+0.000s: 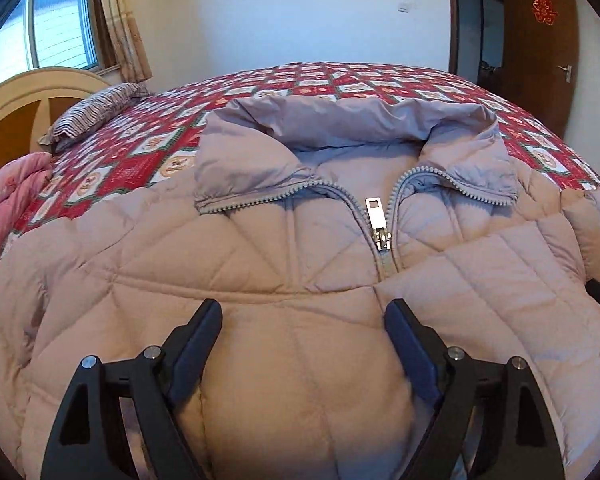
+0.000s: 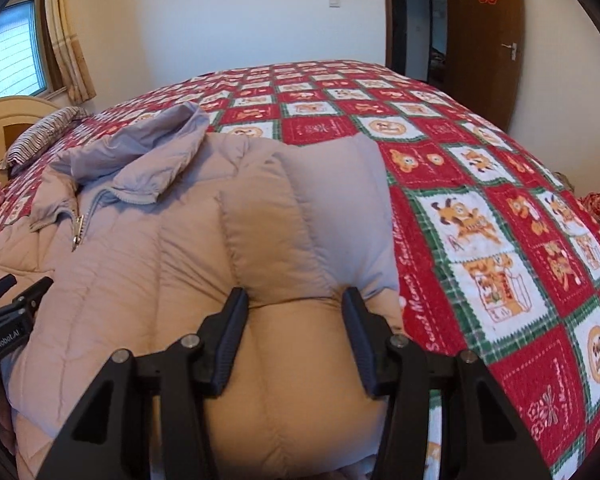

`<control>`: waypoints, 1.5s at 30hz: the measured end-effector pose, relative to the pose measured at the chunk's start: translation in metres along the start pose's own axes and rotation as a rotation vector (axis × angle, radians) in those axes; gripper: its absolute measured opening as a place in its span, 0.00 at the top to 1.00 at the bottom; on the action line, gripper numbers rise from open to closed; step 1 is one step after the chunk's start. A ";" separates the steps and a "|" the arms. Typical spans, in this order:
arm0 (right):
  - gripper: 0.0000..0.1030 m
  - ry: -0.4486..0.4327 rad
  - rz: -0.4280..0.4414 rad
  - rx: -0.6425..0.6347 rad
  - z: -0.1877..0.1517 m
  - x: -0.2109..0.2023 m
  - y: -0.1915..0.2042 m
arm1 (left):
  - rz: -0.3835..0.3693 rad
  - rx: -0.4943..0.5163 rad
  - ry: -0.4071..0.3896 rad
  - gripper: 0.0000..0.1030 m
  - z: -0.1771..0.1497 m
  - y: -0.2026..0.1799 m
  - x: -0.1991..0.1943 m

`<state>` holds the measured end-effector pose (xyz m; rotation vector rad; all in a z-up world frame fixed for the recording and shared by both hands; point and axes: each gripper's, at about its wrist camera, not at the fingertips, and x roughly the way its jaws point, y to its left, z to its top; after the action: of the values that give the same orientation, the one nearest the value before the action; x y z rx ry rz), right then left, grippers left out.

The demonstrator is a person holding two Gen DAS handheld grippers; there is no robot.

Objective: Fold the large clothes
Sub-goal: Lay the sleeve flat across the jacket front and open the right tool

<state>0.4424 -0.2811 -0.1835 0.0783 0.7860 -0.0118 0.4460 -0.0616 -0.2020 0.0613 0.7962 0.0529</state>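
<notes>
A large beige quilted down jacket lies front up on the bed, zipped to the chest, with a metal zipper pull below its open collar. My left gripper sits on the jacket's chest below the zipper, its jaws wide apart, puffy fabric bulging loosely between them. In the right wrist view the sleeve is folded over the jacket's right side. My right gripper is shut on this padded sleeve, which narrows where the pads squeeze it. The left gripper's fingers show at that view's left edge.
The bed wears a red, white and green checked bedspread with wide bare cover right of and beyond the jacket. A striped pillow and headboard lie far left, a pink quilt at the left edge. A brown door stands behind.
</notes>
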 end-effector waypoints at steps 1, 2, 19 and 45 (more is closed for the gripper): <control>0.50 -0.001 -0.006 0.001 -0.001 0.000 0.000 | -0.007 0.004 0.004 0.16 0.001 -0.001 0.003; 0.50 -0.002 -0.010 0.002 -0.001 0.000 0.001 | -0.011 0.007 0.008 0.15 0.002 0.000 0.005; 0.38 -0.048 -0.004 -0.004 0.004 -0.057 0.027 | -0.061 0.014 -0.043 0.14 -0.013 0.022 -0.067; 0.14 0.035 0.042 -0.117 -0.022 -0.058 0.075 | 0.080 0.002 -0.126 0.02 -0.021 0.127 -0.170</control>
<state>0.3886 -0.2062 -0.1528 -0.0162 0.8188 0.0757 0.3091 0.0540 -0.0860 0.0977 0.6678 0.1224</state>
